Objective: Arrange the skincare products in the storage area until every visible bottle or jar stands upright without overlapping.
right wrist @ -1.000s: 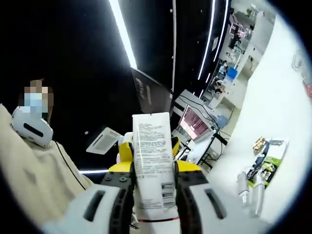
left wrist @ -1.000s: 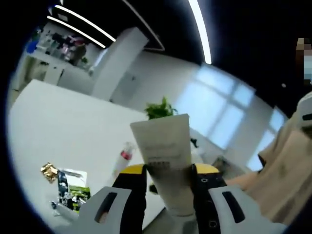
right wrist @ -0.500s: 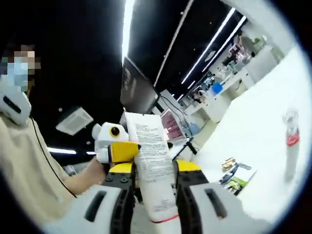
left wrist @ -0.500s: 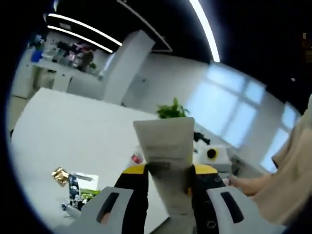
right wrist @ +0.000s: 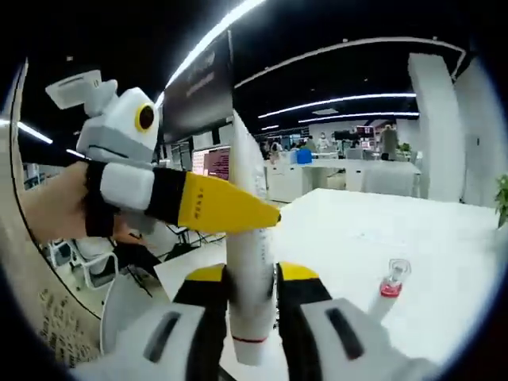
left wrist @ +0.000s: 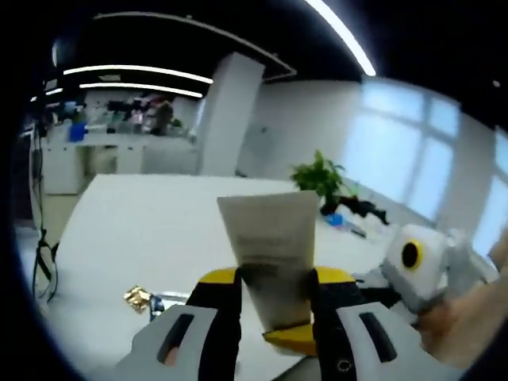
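Both grippers pinch the same flat white plastic squeeze tube (left wrist: 270,254) up in the air above the long white table (left wrist: 151,230), probably a hand-over or a turn so it can be stood upright. The left gripper (left wrist: 274,305) is shut narrow on its broad face; the right gripper (right wrist: 252,298) grips it edge-on. The left gripper view catches a gold wrapper (left wrist: 137,297) on the table, the right gripper view a small clear bottle with pink base (right wrist: 391,279)
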`<state>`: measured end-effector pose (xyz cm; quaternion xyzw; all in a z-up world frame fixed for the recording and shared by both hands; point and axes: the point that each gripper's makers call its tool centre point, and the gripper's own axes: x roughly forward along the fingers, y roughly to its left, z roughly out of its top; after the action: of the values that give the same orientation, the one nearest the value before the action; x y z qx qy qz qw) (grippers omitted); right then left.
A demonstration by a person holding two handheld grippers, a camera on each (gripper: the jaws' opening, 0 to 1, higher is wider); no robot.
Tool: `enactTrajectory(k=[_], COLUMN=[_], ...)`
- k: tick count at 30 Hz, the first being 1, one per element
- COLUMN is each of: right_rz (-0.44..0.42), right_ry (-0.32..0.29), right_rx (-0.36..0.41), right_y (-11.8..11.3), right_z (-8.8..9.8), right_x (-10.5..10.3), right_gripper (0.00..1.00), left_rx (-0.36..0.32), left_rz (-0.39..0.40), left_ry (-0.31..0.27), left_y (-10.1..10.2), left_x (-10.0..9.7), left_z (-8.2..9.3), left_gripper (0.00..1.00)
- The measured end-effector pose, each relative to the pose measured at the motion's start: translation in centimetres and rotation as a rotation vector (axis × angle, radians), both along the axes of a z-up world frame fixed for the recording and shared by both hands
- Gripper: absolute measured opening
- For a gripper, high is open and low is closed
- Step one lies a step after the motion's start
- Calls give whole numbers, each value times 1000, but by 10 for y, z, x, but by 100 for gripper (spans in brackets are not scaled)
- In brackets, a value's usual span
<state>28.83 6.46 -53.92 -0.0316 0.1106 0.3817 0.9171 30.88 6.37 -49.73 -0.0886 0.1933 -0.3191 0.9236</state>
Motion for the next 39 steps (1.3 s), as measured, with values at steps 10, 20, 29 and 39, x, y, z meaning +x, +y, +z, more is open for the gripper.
enactTrajectory(k=[10,20,29,39], right_rz=[36,99,214,389], right_ry=[87,80,81,87], right_rx=[135,162,286,439], right_y=[-7,-19,-26,-25], right_z=[0,0,18,46], right_x=[-8,-12,-14,-31], right_gripper=[18,16,15,15], left_rx=[3,-52,-120,-160], left_rz=[21,-127,-337,-536], left_ry=[-51,-19,-40,-42], left_y=[-14,-23,-32,-37], left_x=[-10,-16,-23,-41], left_z=[4,7,26,38], left_gripper=[31,31,27,18])
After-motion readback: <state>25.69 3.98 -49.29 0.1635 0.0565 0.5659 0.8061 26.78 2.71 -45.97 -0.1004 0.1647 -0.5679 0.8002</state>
